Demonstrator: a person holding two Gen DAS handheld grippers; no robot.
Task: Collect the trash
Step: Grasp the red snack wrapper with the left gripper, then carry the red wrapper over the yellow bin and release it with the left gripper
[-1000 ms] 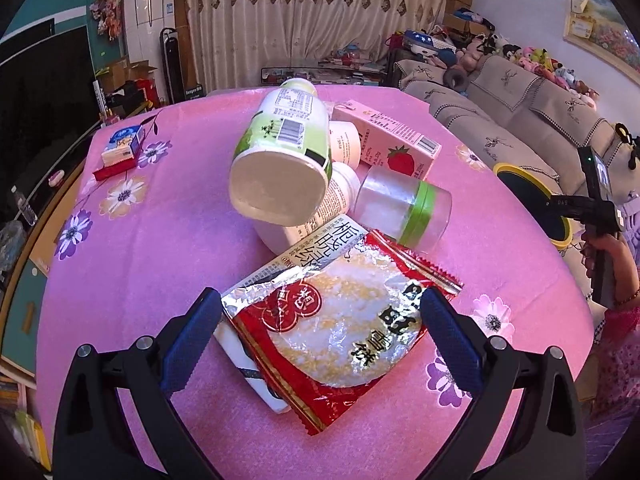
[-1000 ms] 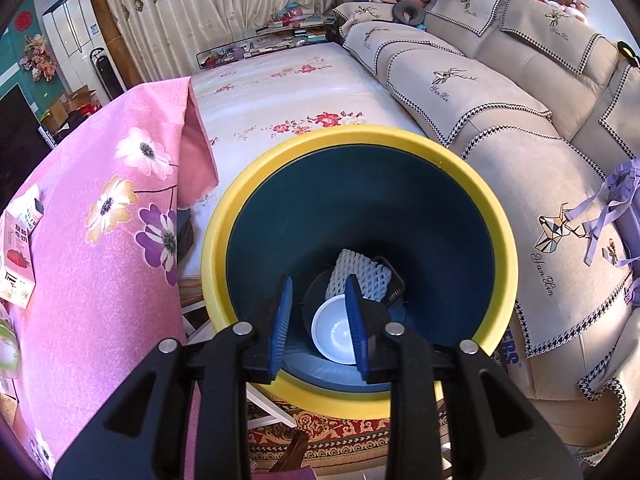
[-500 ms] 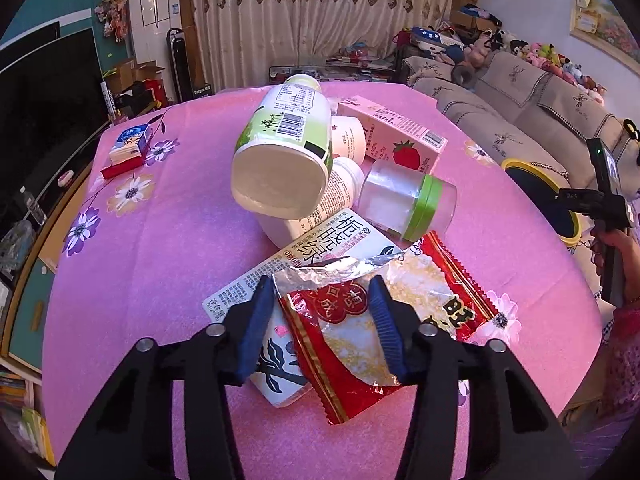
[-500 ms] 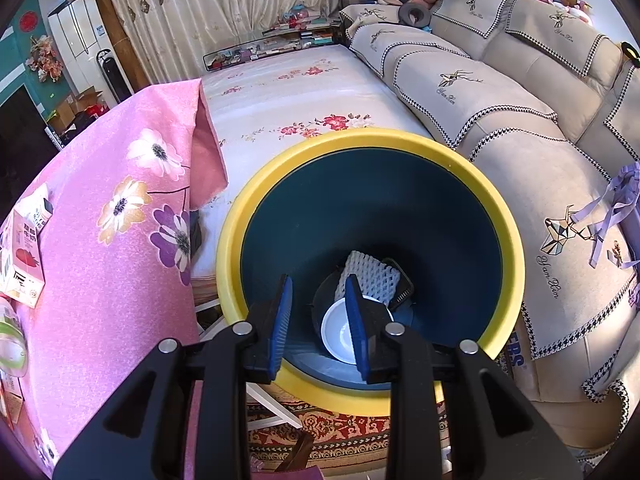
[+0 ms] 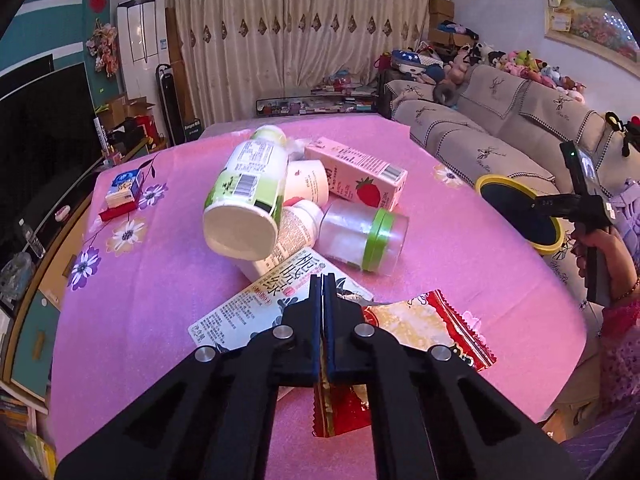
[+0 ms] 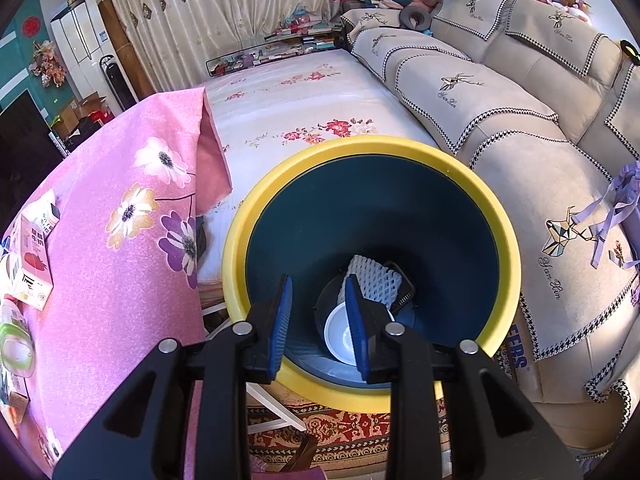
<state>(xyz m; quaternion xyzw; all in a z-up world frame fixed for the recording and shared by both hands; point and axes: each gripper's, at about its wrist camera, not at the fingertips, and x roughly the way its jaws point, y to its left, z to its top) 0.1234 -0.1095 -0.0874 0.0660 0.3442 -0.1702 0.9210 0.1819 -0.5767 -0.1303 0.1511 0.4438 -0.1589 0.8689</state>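
The left gripper [image 5: 322, 280] had its jaws pressed together on the red snack wrapper [image 5: 424, 326], which stuck out crumpled to the right of and below the black fingers above a pink flowered tablecloth [image 5: 160, 280]; the jaws had just been closing, with the wrapper between them. Beneath the gripper lay a flattened white carton [image 5: 256, 304], and behind it sat a pile of trash: a large white and green bottle [image 5: 246, 196] on its side, a clear jar with a green lid [image 5: 362, 236], a pink strawberry milk carton [image 5: 356, 178] and two smaller white bottles partly hidden under them. Beside the table, the right gripper [image 6: 318, 312] hung over a dark blue bin with a yellow rim [image 6: 496, 216], its blue-padded fingers [image 6: 282, 320] parted with nothing between them. At the bin's bottom lay a white foam net [image 6: 376, 280] and a white round lid [image 6: 340, 336]. A beige sofa [image 6: 500, 92] stood beyond the bin
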